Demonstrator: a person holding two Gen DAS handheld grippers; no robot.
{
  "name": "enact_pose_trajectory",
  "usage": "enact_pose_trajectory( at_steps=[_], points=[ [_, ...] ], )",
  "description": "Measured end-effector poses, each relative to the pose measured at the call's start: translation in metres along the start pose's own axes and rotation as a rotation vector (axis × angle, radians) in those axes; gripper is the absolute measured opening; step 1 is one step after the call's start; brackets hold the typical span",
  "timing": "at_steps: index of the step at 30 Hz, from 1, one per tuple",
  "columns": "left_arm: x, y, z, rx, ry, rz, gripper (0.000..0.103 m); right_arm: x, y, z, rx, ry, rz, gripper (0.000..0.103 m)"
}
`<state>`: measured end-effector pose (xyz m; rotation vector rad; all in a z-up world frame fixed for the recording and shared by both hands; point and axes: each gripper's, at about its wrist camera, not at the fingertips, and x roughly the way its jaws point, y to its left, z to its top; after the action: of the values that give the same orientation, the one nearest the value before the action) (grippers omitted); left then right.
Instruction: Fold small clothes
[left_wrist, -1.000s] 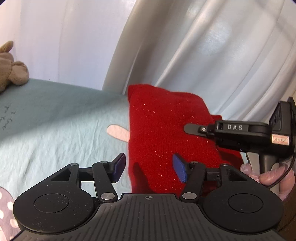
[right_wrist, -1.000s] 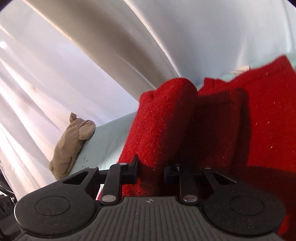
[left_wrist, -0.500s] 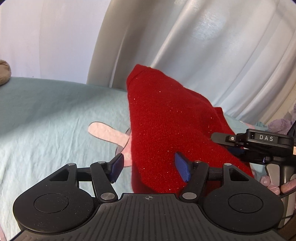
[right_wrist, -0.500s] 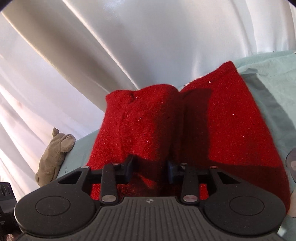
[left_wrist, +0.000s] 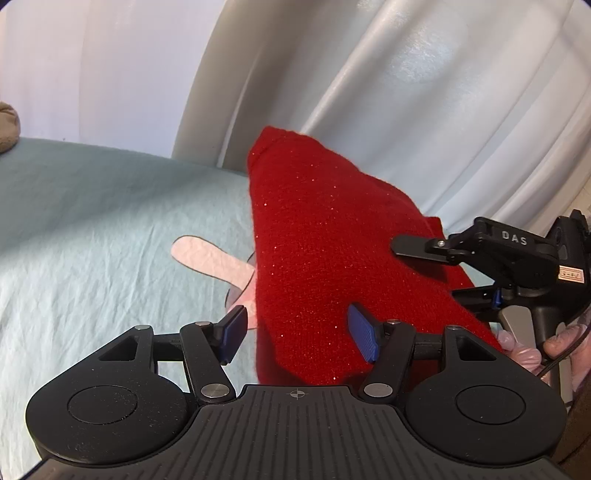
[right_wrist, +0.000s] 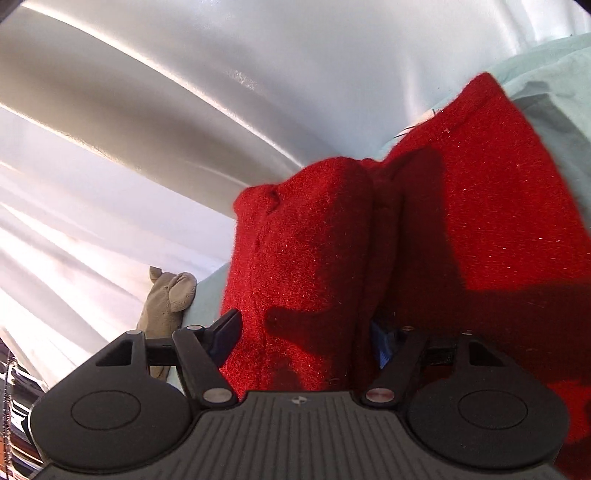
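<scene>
Since a second ago my right tongs (right_wrist: 301, 338) have been spreading; they were pinched on a fold of the red knit garment (right_wrist: 306, 258) and now stand apart, the fold between them but the pads off it. Left tongs (left_wrist: 297, 334) hold the same gap as before, apart, nothing clamped; the garment's near edge lies between their blue pads (left_wrist: 364, 338).

Near: garment lies on the pale green bed sheet (left_wrist: 92, 221), bunched into a ridge, part folded over. From the left wrist view, I see the right tongs reach over its right side, a gloved hand (left_wrist: 517, 347) on the grip.

Farther: pink print (left_wrist: 210, 258) on the sheet, a tan soft toy (right_wrist: 166, 299) at the bed's edge, white curtain (left_wrist: 424, 92) behind.
</scene>
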<state>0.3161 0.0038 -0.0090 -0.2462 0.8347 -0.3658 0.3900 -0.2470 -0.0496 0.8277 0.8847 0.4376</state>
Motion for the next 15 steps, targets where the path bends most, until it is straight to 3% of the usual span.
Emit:
enact_pose_trajectory(
  at_steps=[2,4,9,12,15],
  points=[
    [-0.003,-0.001,0.000,0.010,-0.010,0.023,0.066,0.006,0.001,0.000,-0.012,0.004,-0.023,0.054],
    [-0.012,-0.004,0.000,0.024,-0.035,0.066,0.066,0.005,0.016,-0.003,-0.119,-0.026,-0.060,0.034],
    [-0.049,-0.014,-0.006,0.084,-0.076,0.034,0.067,-0.019,0.086,-0.015,-0.530,-0.185,-0.242,0.029],
    [-0.053,-0.029,-0.021,0.173,-0.044,0.004,0.067,-0.041,0.104,-0.013,-0.645,-0.294,-0.308,0.029],
    [-0.038,-0.050,-0.037,0.272,0.009,-0.008,0.067,-0.055,0.102,-0.009,-0.694,-0.345,-0.385,0.029]
  ],
)
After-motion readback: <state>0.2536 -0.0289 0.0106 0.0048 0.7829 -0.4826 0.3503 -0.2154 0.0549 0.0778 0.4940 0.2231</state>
